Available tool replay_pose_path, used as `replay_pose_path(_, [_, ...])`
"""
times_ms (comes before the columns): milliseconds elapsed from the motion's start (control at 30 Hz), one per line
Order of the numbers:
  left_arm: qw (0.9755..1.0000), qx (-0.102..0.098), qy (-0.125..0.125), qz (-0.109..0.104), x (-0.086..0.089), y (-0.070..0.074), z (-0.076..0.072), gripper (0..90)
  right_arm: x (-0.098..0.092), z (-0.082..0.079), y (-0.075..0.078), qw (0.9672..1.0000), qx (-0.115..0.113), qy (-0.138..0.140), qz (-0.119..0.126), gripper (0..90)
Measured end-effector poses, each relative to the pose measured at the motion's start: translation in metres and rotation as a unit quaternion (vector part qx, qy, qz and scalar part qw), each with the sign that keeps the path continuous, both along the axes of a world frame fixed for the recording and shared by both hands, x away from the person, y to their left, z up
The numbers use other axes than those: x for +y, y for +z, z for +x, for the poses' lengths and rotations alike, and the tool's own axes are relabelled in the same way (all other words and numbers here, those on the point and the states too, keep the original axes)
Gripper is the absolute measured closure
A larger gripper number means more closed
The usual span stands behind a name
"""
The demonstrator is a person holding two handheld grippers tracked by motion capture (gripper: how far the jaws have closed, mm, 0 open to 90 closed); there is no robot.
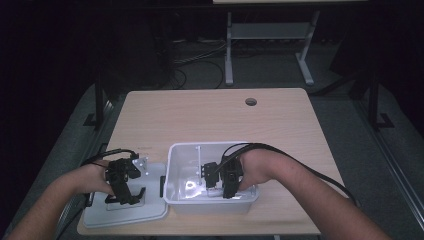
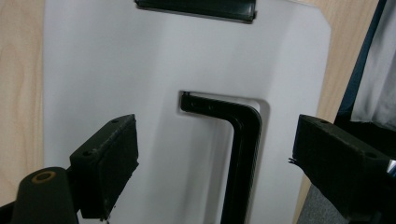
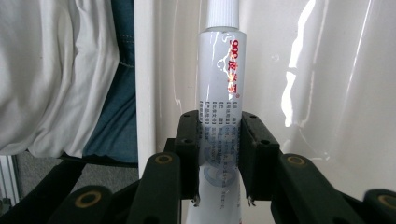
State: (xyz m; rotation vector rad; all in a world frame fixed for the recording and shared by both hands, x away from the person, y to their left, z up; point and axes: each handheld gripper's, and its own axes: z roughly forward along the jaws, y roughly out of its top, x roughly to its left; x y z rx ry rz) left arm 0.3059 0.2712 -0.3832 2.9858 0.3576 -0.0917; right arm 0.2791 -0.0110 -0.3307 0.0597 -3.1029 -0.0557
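Your right gripper (image 3: 218, 154) is clamped on a clear tube (image 3: 219, 84) with a white cap, held inside the white bin (image 1: 172, 170) near its front wall. Your left gripper (image 2: 215, 158) has its jaws spread apart over the white lid (image 2: 116, 70), either side of its black handle (image 2: 243, 140). Lid and bin sit side by side on the table (image 1: 200, 115).

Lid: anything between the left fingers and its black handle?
Nothing visible. In the left gripper view the left gripper is open over the white lid, which lies flat on the table. The black handle sits in its recess between the fingers, unobstructed.
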Motion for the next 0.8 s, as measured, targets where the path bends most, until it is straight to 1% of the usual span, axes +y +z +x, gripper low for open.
replay_pose_path(200, [1.0000, 0.001, -0.002, 0.000, -0.002, -0.001, 0.001, 13.6, 0.001, 0.001, -0.004, 1.0000, -0.002, 0.005, 0.003, 70.6])
replay_pose_path(233, [1.0000, 0.002, -0.002, 0.000, -0.002, -0.001, 0.001, 13.5, 0.002, 0.000, -0.004, 1.0000, -0.001, 0.002, 0.003, 70.6])
replay_pose_path(300, [1.0000, 0.002, -0.001, 0.000, -0.001, -0.002, 0.001, 13.5, 0.003, 0.001, -0.006, 1.0000, -0.001, 0.004, 0.001, 70.6])
replay_pose_path(400, [1.0000, 0.001, 0.000, -0.003, 0.000, -0.001, 0.001, 13.6, 0.004, 0.001, -0.008, 1.0000, 0.001, 0.007, 0.002, 70.6])
replay_pose_path(800, [1.0000, 0.000, 0.001, -0.006, 0.001, -0.001, 0.000, 13.6, 0.008, 0.004, -0.020, 0.9999, 0.000, 0.011, -0.009, 70.6])
